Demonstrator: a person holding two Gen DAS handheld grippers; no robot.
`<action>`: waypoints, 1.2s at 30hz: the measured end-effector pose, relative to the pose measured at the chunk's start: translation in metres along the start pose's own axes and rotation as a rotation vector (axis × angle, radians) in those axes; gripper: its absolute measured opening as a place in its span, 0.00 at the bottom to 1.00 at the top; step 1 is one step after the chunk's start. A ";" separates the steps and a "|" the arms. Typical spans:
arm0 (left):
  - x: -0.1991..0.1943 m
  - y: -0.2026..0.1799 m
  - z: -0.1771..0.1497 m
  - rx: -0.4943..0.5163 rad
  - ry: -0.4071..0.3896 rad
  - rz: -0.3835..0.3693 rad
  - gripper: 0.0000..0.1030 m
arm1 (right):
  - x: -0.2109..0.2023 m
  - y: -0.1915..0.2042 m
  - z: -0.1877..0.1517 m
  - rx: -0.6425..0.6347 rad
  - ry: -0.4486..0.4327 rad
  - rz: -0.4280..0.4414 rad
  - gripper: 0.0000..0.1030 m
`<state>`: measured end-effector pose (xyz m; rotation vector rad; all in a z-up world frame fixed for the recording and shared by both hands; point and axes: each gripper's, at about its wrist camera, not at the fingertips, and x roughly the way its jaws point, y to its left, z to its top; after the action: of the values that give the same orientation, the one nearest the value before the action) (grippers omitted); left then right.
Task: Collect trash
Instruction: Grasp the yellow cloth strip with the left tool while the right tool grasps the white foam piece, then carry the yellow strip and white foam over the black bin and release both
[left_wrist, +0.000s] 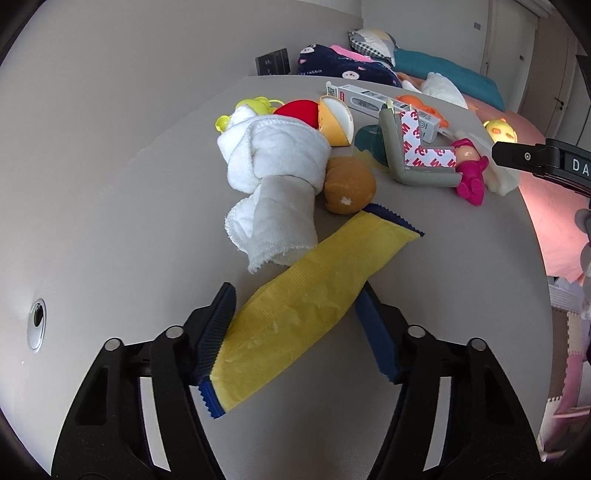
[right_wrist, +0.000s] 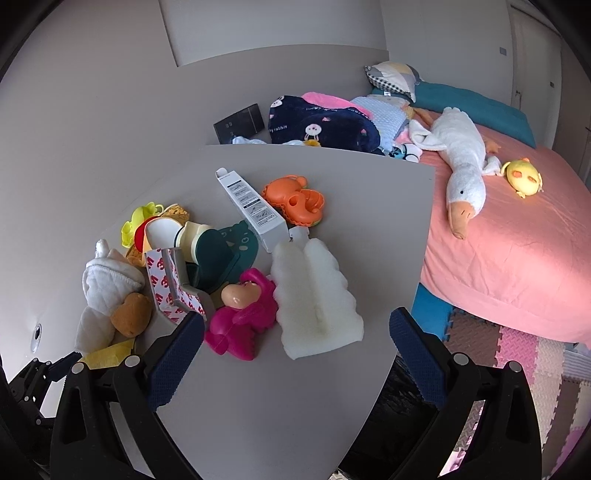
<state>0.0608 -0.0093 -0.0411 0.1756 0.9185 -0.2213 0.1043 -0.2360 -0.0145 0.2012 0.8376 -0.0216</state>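
Between the ribbed rubbery pads (left_wrist: 216, 328): crinkly matt yellow wrapper (left_wrist: 295, 314); just ahead, soft white terry cloth (left_wrist: 275, 177) on smooth matt grey tabletop (left_wrist: 110, 221).

We see a yellow wrapper (left_wrist: 295, 306) with serrated blue ends on the grey table (left_wrist: 110, 221), between ribbed navy pads (left_wrist: 216, 332). There's a white rolled cloth (left_wrist: 273, 162), a brown plush lump (left_wrist: 349, 184), and a grey corner guard (left_wrist: 399, 155) showing white backing with red lettering. We spot a magenta doll (right_wrist: 240, 314), white foam (right_wrist: 317, 295), an orange toy (right_wrist: 295, 199), and a white box (right_wrist: 255, 210) printed in grey towards the table's far edge.
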 end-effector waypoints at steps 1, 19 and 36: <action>0.000 0.001 0.000 -0.008 -0.002 0.006 0.47 | 0.003 -0.001 0.001 0.002 0.002 0.000 0.97; -0.001 0.008 0.003 -0.071 -0.009 -0.039 0.30 | 0.031 -0.031 0.017 0.121 0.008 0.094 0.74; -0.026 0.016 0.001 -0.142 -0.069 -0.042 0.29 | -0.006 -0.030 0.014 0.104 -0.074 0.139 0.09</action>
<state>0.0506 0.0085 -0.0188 0.0177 0.8659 -0.1990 0.1077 -0.2687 -0.0064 0.3544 0.7477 0.0572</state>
